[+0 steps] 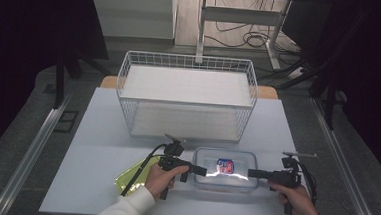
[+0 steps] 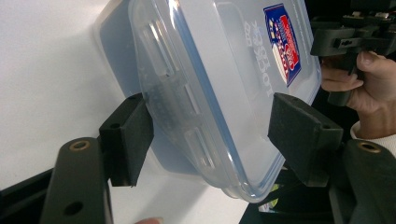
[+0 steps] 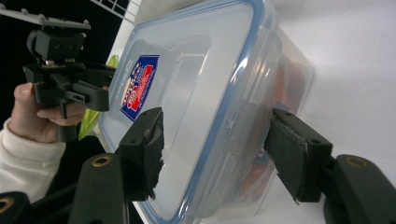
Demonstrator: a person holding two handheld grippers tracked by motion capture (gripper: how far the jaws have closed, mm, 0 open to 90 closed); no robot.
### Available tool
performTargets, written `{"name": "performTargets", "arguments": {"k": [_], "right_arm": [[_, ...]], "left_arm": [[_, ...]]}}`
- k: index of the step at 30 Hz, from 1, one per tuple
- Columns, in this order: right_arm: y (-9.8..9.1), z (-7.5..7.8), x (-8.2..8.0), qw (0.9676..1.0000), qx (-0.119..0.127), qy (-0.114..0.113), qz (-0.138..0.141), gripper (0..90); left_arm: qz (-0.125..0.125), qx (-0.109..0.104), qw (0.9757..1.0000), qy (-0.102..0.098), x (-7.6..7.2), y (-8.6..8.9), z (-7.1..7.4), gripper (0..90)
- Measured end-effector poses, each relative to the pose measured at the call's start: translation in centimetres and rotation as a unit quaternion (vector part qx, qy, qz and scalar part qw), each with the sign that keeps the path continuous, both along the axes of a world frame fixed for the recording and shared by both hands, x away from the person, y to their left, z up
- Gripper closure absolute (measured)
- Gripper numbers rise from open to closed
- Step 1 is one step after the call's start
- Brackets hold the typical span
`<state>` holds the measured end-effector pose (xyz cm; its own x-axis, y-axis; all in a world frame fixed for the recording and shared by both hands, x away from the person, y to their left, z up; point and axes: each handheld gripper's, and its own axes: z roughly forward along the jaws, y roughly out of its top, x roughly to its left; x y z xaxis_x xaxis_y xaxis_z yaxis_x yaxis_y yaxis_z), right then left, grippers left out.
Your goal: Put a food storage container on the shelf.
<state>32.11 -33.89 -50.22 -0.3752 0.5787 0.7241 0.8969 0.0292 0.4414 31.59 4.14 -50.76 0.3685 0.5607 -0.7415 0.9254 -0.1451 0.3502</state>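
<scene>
A clear rectangular plastic food container with a blue-rimmed snap lid [image 1: 226,170] lies on the pale grey table [image 1: 101,147], just in front of the white wire basket [image 1: 187,95]. Its lid is translucent, edged by a thin blue seal, and carries a blue, red and white label [image 2: 282,42] near its middle; moulded locking flaps run along the short sides, and something reddish shows faintly through the wall in the right gripper view.

The left gripper [image 1: 199,170] is at the container's left end. Its jaws straddle the locking flap there, one pad touching the wall below the flap, the other standing off the lid rim, so they are part open with no firm hold.

The right gripper [image 1: 252,173] is at the container's right end, jaws part open across the lid edge, neither pad clearly pressing.

A yellow-green sheet [image 1: 129,176] lies left of the container, under the left forearm.
</scene>
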Motion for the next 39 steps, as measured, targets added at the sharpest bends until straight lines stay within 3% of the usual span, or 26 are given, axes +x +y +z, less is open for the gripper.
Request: {"name": "performTargets", "arguments": {"k": [11,21,28,39], "right_arm": [[-0.5,0.4,-0.6,0.9999,0.015,-0.003,-0.007,47.3],[-1.1,0.9,-1.2,0.9993,0.028,-0.013,-0.022,51.9],[-0.9,1.3,-1.4,0.9993,0.023,-0.014,-0.025,52.1],[-0.7,2.8,-1.9,0.9985,0.040,-0.035,-0.016,53.5]], "left_arm": [[0.018,-0.019,0.9996,-0.004,-0.4,0.6,0.2,40.0],[0.015,-0.026,0.9992,-0.027,-1.2,0.9,1.2,49.5],[0.017,-0.022,0.9988,-0.040,-1.7,0.9,1.6,50.2],[0.019,-0.028,0.9978,-0.056,-2.5,1.6,3.5,50.7]]}}
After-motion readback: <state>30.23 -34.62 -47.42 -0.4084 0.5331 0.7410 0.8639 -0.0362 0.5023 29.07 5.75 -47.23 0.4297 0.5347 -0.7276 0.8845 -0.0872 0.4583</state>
